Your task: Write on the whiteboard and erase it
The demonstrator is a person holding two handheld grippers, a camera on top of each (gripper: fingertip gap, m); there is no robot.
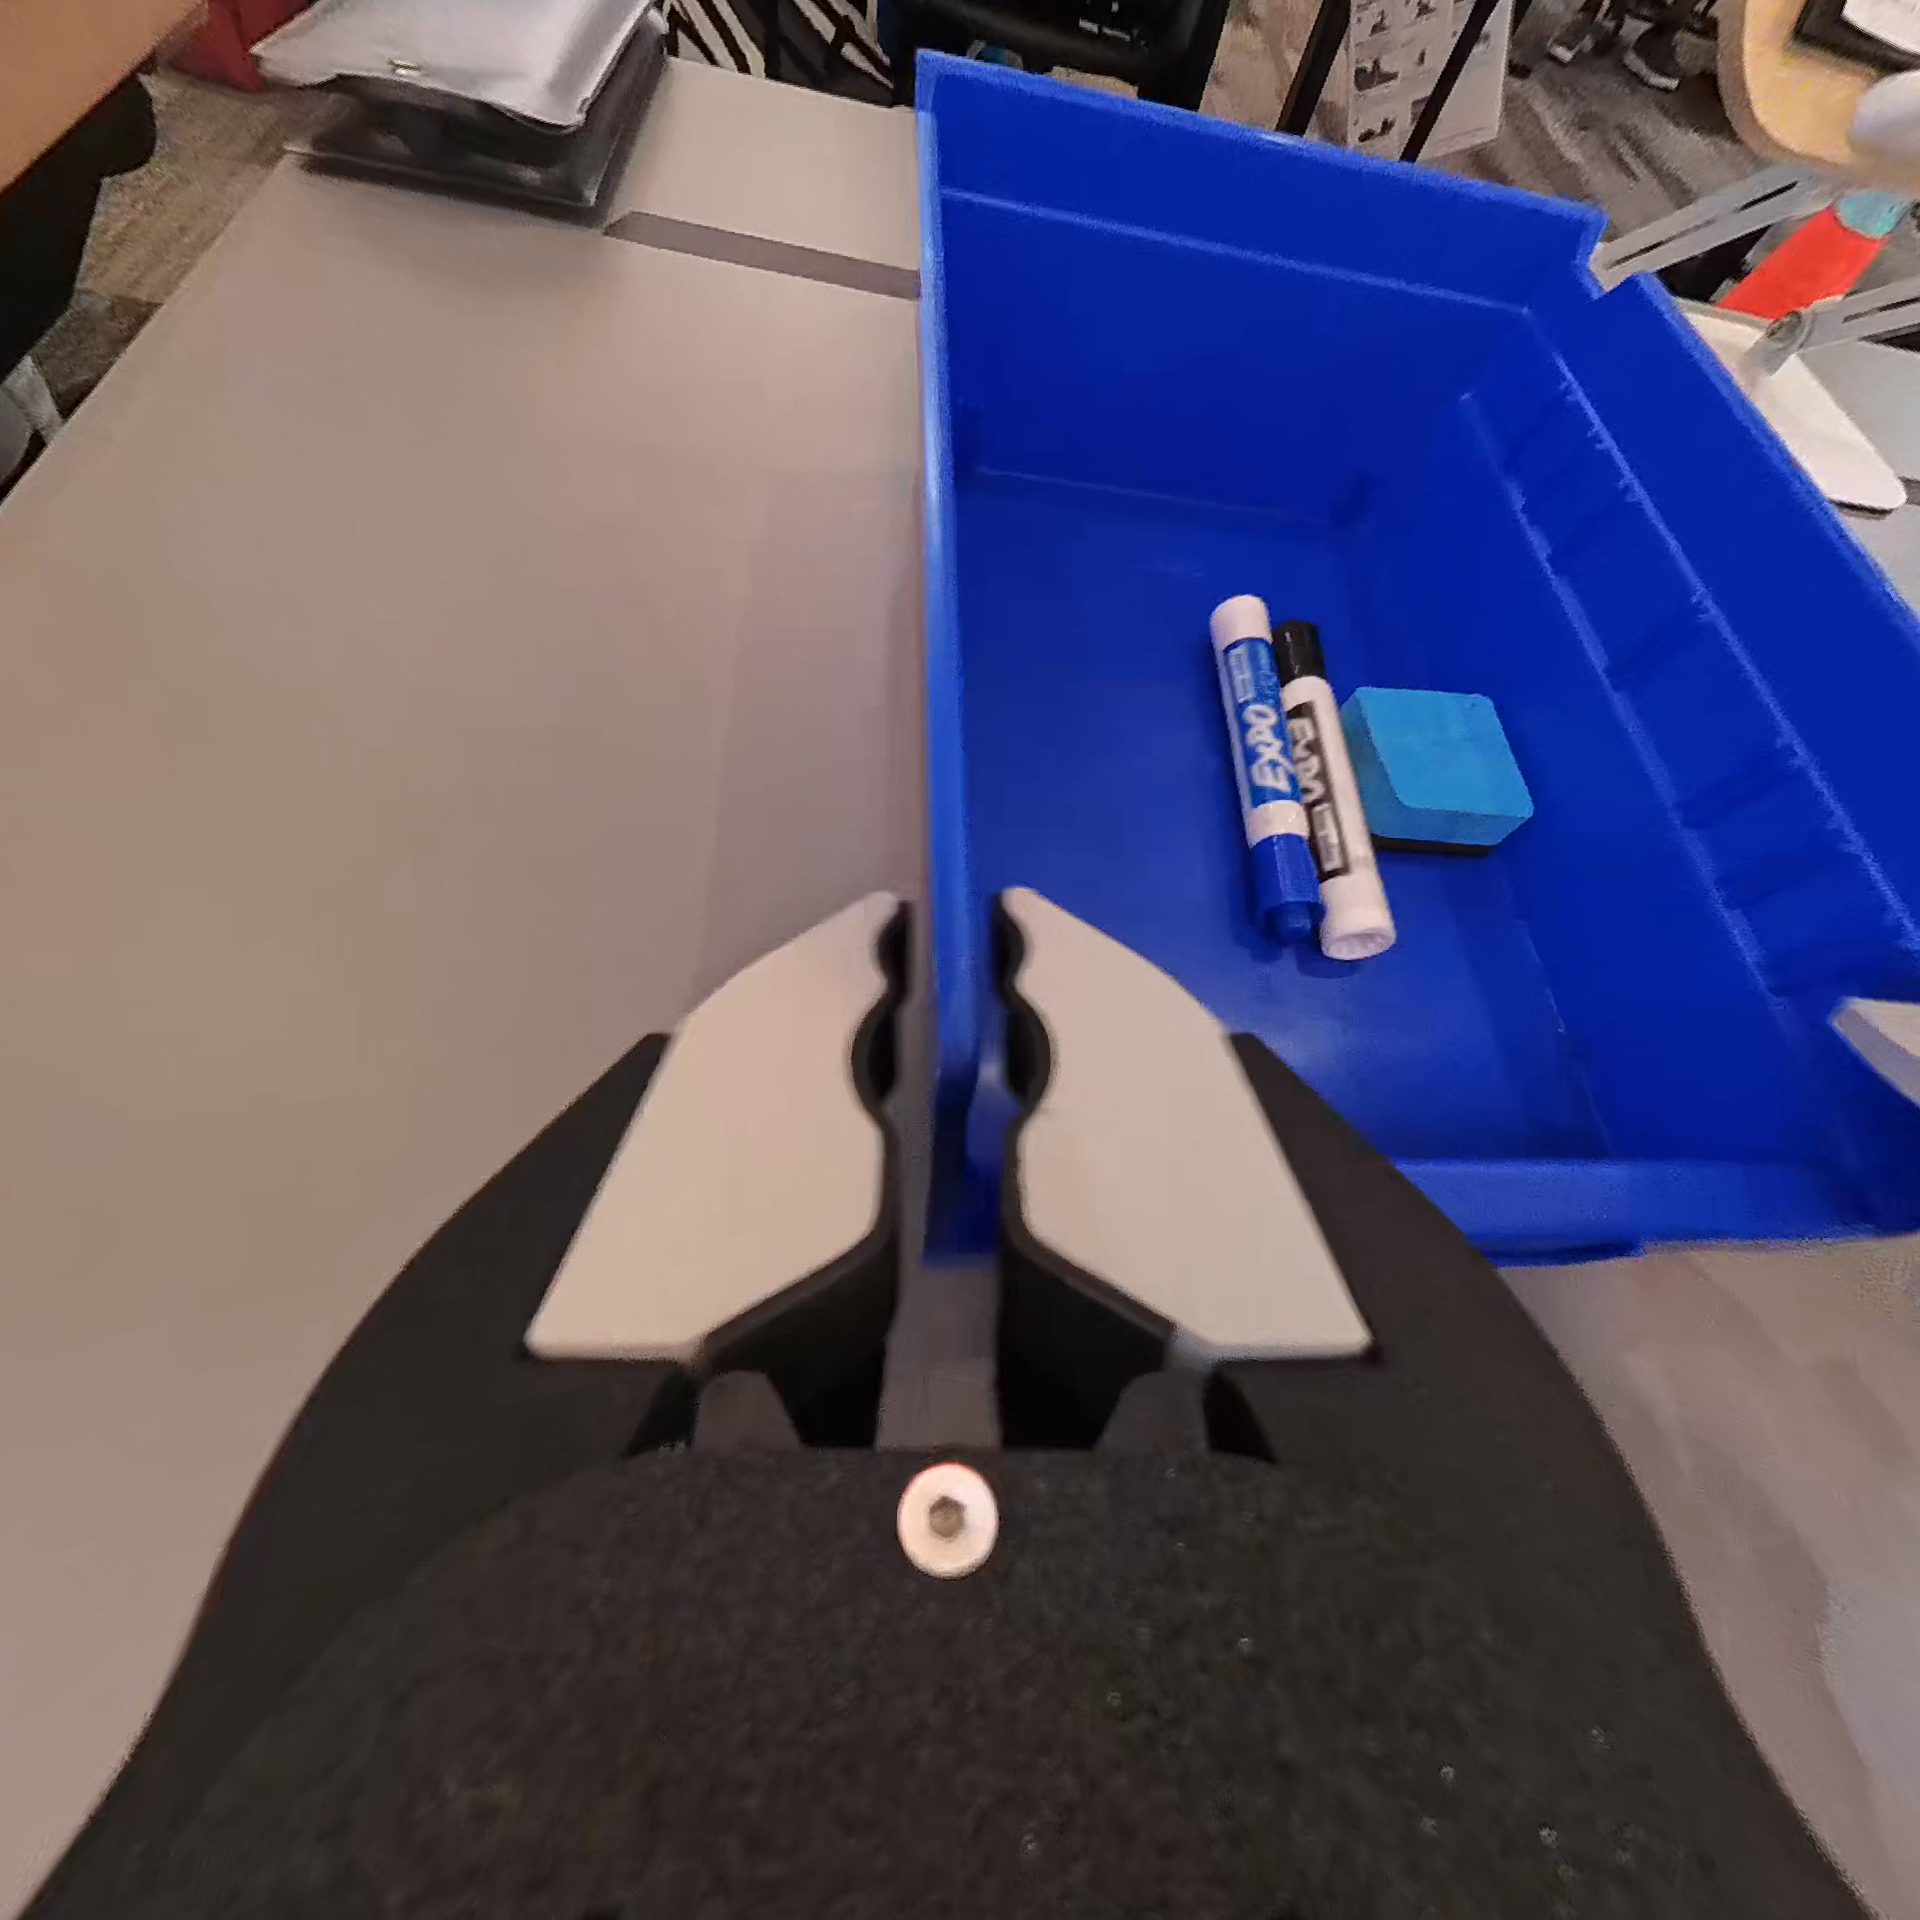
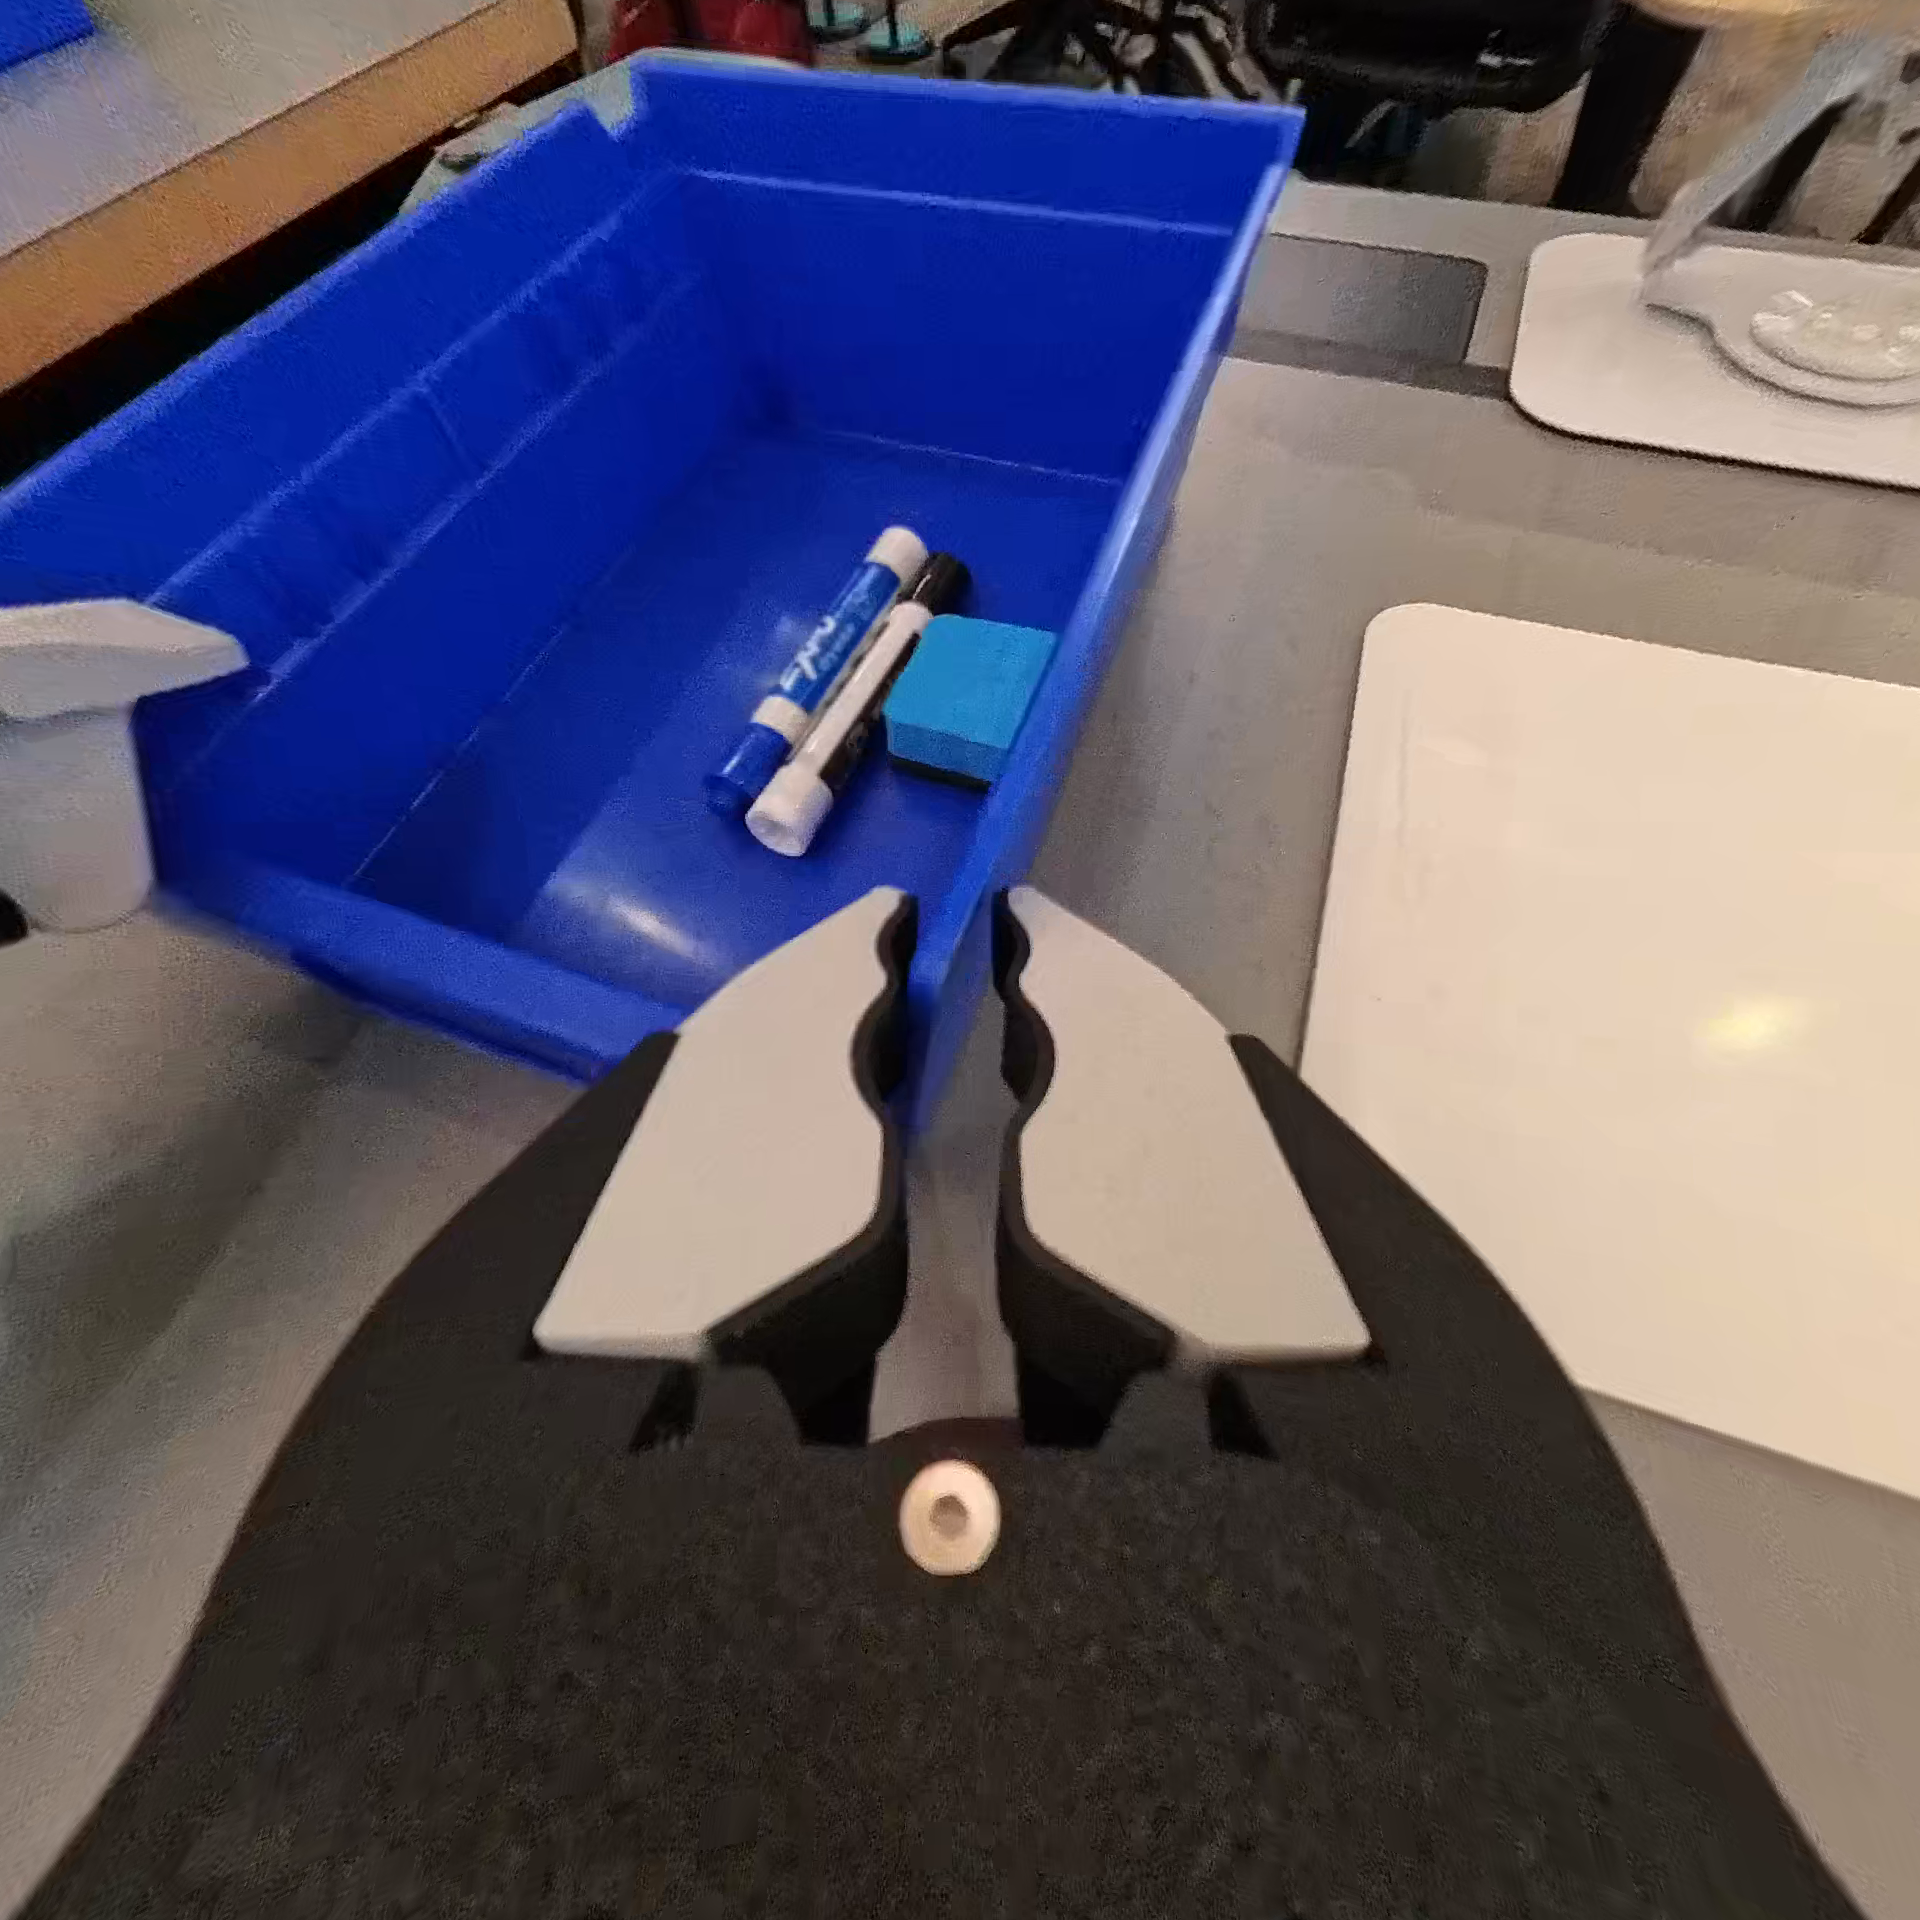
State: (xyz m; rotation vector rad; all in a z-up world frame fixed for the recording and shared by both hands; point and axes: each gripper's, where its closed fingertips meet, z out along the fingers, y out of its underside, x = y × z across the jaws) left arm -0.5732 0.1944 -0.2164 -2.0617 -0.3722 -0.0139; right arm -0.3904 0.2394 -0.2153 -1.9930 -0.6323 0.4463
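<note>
Two markers and an eraser lie on the floor of the blue bin (image 1: 1195,343), and both grippers are on that bin. Left gripper (image 1: 948,914) has its fingers either side of the bin's left wall near the front corner, narrow gap, wall running right between them, though I can't tell whether the pads actually press on it. Right gripper (image 2: 951,914) does the same on the opposite wall, one finger inside the bin, one outside, again too close to call on contact. Inside, the blue marker (image 1: 1262,769) and the black marker (image 1: 1325,790) lie side by side, touching, caps pointing opposite ways. Blue eraser (image 1: 1434,769) sits just beside the black marker, toward the right wall. Over on the right, the whiteboard (image 2: 1621,1018) lies flat on the grey table (image 2: 1226,644), near the bin but apart from it, its surface plain white. Far behind it, a white pad (image 2: 1621,364) with a silver stand on top
</note>
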